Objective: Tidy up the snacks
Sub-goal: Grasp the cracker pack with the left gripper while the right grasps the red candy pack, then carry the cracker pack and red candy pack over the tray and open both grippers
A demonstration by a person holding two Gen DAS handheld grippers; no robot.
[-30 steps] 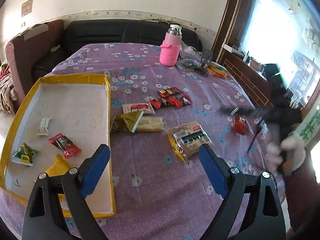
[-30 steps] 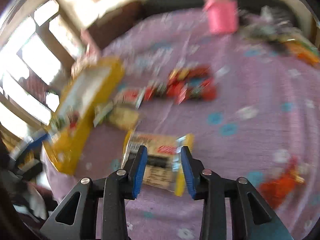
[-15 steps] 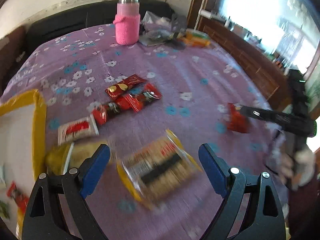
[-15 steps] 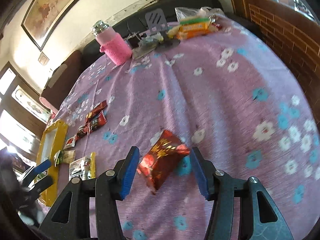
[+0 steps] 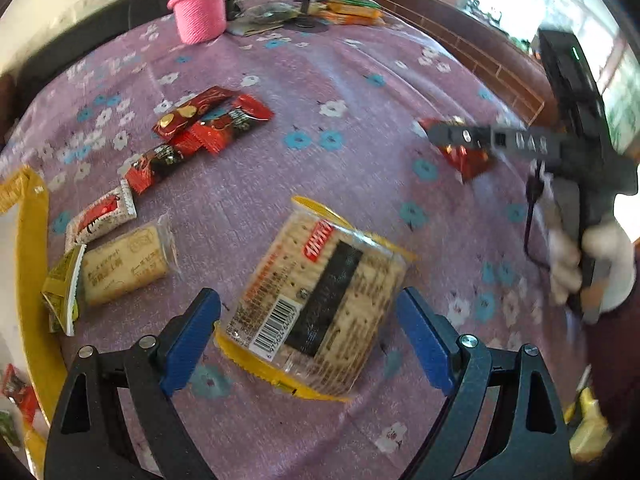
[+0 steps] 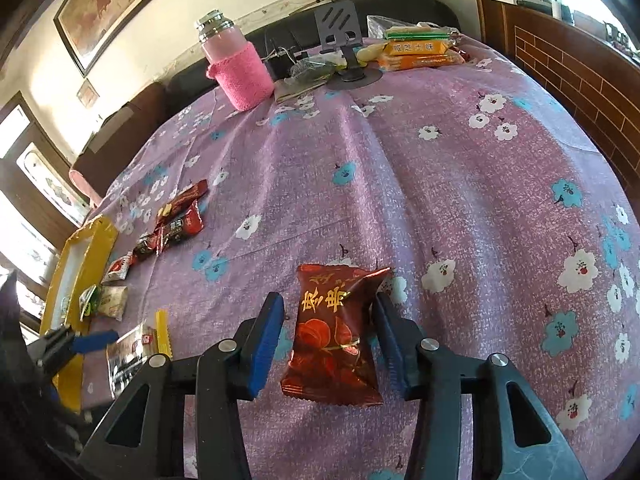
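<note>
Purple flowered cloth covers the worktop (image 6: 460,184), and both grippers are poised for a pickup. The left gripper (image 5: 308,340) hangs with jaws wide and released, straddling the clear cracker pack (image 5: 320,296); neither pad touches it. The right gripper (image 6: 328,344) has been narrowing its jaws around the dark red candy packet (image 6: 334,336), which lies between them; the right pad sits against its edge, the left pad still shows a gap, so nothing is gripped yet.

The step in hand looks like seizing one snack with each gripper, probably to carry them to the yellow-rimmed tray (image 5: 28,264) at the worktop's left edge. Next, each pair of jaws needs to settle lower and clench across its packet's width; the cracker pack is broad and crinkly, so it may slip.

Around them lie a pale biscuit packet (image 5: 124,264), a small white-and-red sachet (image 5: 102,216) and a cluster of red wrappers (image 5: 208,124), all between the cracker pack and the tray. A pink-sleeved bottle (image 6: 238,68) stands near the far edge, well clear.
</note>
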